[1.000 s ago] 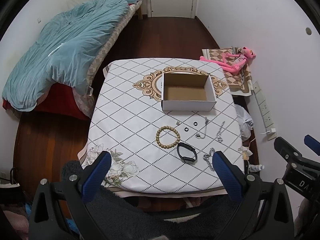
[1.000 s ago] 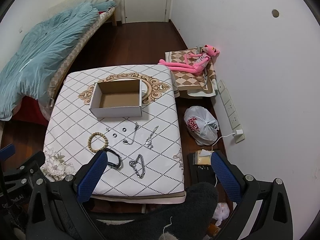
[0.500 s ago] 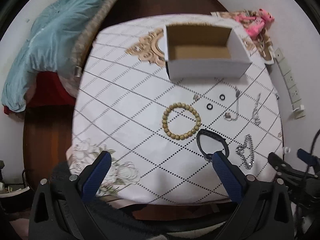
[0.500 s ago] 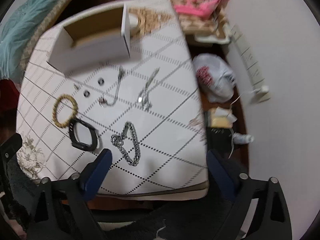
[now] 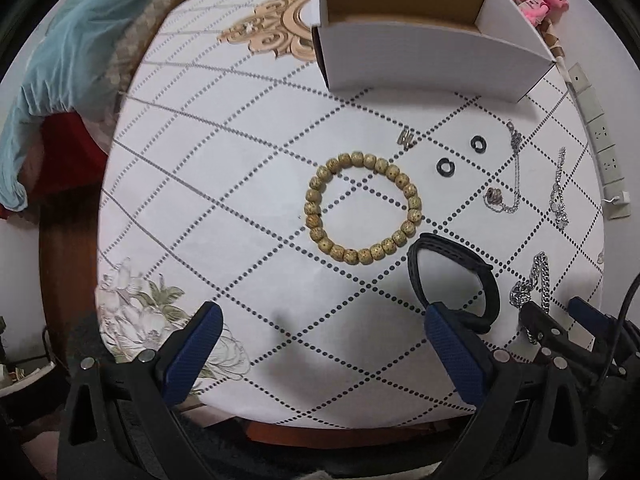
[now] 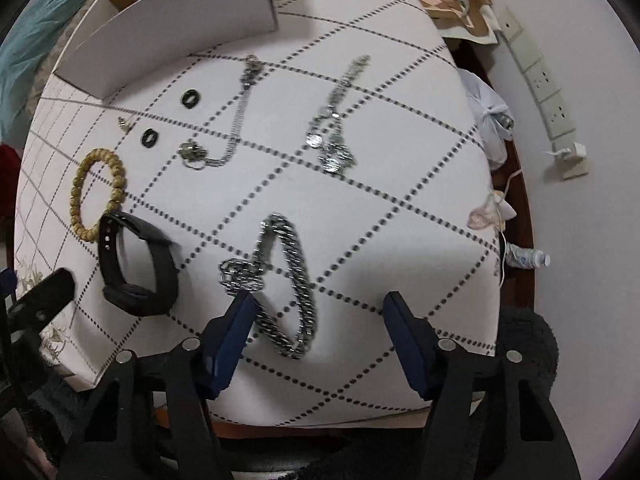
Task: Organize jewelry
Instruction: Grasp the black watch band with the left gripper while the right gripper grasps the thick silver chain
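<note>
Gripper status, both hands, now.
Left gripper: open, holding nothing; black watch band beside one finger.
Right gripper: closing, not yet gripping; heavy silver chain lies between its fingers.

The left gripper [image 5: 322, 322] sits along the bottom of its own view, pointing straight down, its 2 blue-padded fingers [image 5: 192, 350] spread wide with nothing gripped. The right gripper [image 6: 320, 320], also low in its frame and pointing down, has its jaws closing, pads pressing nothing.
</note>
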`<action>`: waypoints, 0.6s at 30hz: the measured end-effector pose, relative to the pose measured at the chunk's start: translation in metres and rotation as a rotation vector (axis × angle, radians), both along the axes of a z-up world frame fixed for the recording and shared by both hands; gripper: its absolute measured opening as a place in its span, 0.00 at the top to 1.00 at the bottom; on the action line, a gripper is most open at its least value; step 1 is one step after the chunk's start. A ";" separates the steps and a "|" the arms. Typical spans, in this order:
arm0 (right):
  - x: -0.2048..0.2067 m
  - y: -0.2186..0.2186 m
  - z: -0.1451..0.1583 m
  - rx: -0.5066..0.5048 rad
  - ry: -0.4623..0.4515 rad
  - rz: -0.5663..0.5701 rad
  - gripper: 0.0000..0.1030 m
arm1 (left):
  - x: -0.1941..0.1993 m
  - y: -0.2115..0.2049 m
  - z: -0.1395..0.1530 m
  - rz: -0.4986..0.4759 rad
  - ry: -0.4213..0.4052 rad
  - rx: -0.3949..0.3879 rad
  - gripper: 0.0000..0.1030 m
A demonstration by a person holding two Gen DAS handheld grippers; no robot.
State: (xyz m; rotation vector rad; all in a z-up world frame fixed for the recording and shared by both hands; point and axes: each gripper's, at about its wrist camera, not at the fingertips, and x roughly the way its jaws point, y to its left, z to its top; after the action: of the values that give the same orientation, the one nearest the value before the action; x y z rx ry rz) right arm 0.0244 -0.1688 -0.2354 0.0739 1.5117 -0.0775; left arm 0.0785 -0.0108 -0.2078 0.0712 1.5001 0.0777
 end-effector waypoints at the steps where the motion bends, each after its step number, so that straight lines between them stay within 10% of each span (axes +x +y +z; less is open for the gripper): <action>1: -0.001 0.001 0.000 0.001 -0.006 0.007 0.36 | 0.001 0.002 -0.001 0.007 0.003 -0.012 0.00; 4: -0.002 0.005 0.004 0.011 -0.004 0.032 0.41 | 0.002 0.004 -0.004 0.019 0.011 -0.062 0.01; 6: -0.003 0.006 0.008 0.019 -0.017 0.036 0.55 | 0.004 0.006 -0.007 0.034 0.016 -0.127 0.01; 8: -0.001 0.002 0.011 0.053 -0.010 0.023 0.91 | 0.005 0.007 -0.011 0.044 0.021 -0.182 0.01; 10: -0.002 -0.002 0.012 0.051 0.000 0.006 0.92 | 0.007 0.006 -0.017 0.048 0.028 -0.218 0.03; 18: -0.005 -0.027 0.012 0.121 0.013 -0.045 0.91 | 0.007 -0.007 -0.032 -0.022 0.017 -0.233 0.67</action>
State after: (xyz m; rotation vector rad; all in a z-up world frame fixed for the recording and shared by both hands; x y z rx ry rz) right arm 0.0191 -0.1957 -0.2239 0.2048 1.5269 -0.0223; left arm 0.0852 -0.0174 -0.2402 -0.0997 1.5160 -0.1155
